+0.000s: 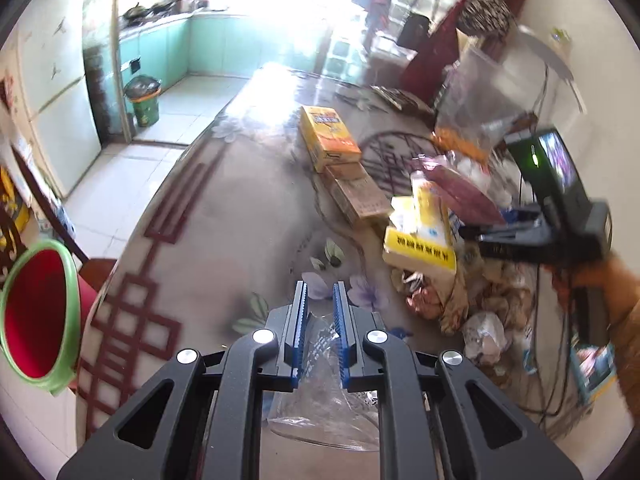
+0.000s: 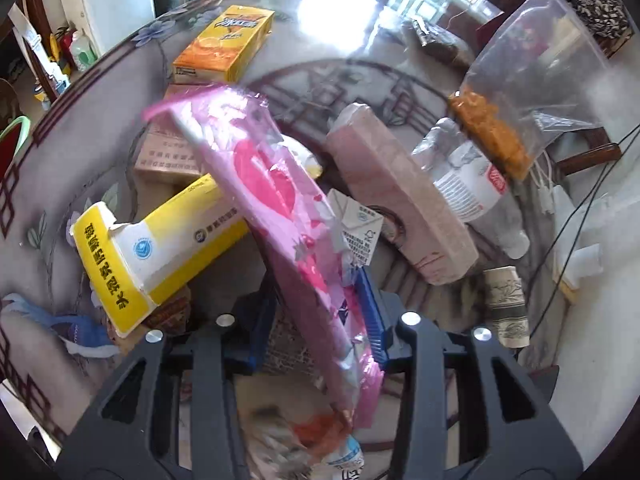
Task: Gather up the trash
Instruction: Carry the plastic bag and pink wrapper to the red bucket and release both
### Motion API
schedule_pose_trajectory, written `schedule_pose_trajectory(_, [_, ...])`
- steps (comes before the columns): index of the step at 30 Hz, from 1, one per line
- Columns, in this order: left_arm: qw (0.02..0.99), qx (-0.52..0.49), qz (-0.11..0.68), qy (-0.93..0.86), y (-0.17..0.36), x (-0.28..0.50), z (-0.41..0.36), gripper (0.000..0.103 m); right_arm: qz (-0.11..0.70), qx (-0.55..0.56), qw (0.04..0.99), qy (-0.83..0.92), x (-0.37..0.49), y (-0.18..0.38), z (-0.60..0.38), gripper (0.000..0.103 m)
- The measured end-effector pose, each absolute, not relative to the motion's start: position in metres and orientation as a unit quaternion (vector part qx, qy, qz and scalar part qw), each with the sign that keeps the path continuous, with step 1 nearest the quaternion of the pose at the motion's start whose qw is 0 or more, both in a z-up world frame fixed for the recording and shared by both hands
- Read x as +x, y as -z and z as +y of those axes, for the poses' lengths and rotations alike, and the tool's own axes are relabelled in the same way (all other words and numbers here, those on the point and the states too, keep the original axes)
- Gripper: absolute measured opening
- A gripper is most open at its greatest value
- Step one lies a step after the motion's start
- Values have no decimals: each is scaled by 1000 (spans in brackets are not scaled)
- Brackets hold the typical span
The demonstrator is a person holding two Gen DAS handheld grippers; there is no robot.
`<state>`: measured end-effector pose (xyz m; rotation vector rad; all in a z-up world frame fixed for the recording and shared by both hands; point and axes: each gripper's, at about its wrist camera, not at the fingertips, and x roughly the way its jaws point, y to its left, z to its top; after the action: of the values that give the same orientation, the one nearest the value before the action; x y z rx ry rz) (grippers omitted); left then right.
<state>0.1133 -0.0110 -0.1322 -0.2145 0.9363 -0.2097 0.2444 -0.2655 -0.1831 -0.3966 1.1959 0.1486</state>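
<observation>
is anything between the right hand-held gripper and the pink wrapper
No. The pink wrapper already lies between the blue pads of the right hand-held gripper, nothing between them and it. Whether the pads press on it is unclear.

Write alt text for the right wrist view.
The right gripper clamps a pink wrapper above a table littered with trash: a yellow box, an orange carton, a crushed bottle and a clear bag.

My left gripper point(image 1: 320, 300) angled downward, jaws pinched nearly together on a clear plastic bag point(image 1: 324, 404), my right gripper point(image 2: 320, 312) pointing steeply down, jaws clamped on a pink wrapper point(image 2: 280, 200)
</observation>
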Motion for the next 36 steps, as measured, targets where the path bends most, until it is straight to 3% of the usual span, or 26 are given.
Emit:
schedule_pose_trajectory(4, [877, -150, 445, 102, 135, 119, 1, 11, 537, -159, 824, -81, 237, 166, -268, 11])
schedule_pose_trajectory(15, [893, -199, 397, 68, 90, 72, 28, 11, 436, -60, 888, -133, 177, 75, -260, 11])
schedule_pose_trajectory(20, [907, -176, 381, 24, 66, 54, 35, 11, 401, -25, 899, -173, 149, 44, -251, 11])
schedule_pose_trajectory(36, [923, -117, 358, -80, 48, 38, 112, 11, 396, 29, 883, -249, 109, 34, -170, 11])
